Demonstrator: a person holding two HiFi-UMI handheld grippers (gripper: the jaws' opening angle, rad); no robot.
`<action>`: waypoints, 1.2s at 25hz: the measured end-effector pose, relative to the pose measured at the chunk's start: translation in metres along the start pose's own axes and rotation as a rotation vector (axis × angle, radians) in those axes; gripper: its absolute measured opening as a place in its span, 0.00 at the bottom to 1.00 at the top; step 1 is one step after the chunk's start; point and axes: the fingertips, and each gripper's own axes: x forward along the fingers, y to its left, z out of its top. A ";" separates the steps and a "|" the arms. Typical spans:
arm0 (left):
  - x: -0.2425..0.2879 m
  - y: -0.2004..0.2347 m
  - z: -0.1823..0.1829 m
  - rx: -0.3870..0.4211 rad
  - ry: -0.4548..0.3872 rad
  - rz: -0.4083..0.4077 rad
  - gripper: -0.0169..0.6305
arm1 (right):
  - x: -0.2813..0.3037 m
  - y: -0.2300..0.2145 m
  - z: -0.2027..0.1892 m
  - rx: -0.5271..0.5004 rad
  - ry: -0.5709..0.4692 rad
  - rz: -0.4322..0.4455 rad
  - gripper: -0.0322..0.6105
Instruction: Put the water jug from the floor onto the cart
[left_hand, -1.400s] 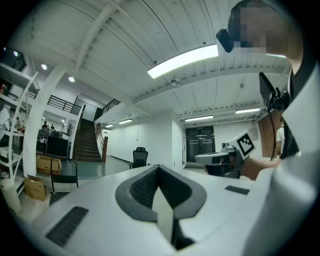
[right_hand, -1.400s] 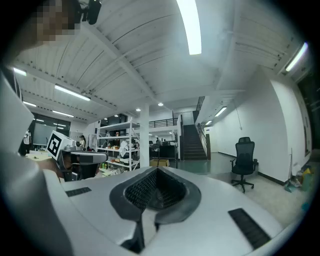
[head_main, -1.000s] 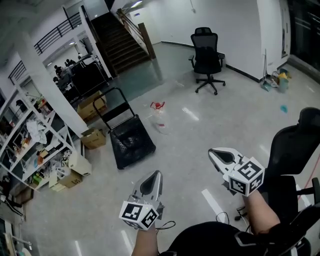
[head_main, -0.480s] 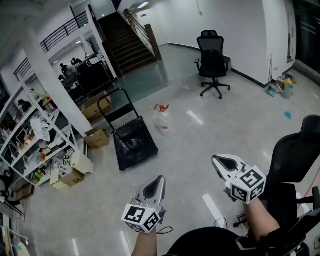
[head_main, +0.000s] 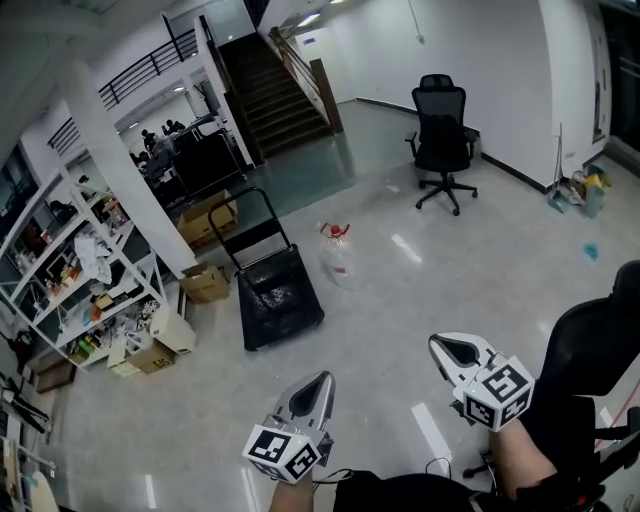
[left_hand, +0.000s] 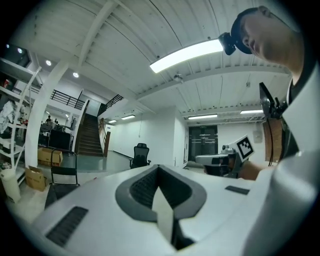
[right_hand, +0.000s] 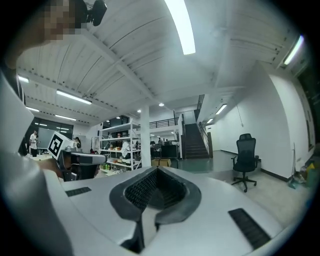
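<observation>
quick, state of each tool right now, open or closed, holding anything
left tool: closed, holding nothing
right tool: closed, holding nothing

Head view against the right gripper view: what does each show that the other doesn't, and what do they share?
Only the head view: the water jug on the floor near the black cart. Only the right gripper view: the ceiling light strip, and the right gripper's shut, empty jaws close up. Both: the office chair, the staircase, the shelves and the left gripper.
</observation>
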 end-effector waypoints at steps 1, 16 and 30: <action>0.002 0.001 -0.004 -0.005 0.009 0.012 0.02 | 0.005 -0.004 -0.005 0.009 0.007 0.006 0.05; 0.109 0.134 -0.001 -0.004 -0.012 -0.049 0.02 | 0.169 -0.057 0.005 0.004 0.013 -0.019 0.05; 0.170 0.288 0.002 -0.047 -0.010 -0.021 0.02 | 0.334 -0.079 0.014 -0.028 0.079 0.004 0.05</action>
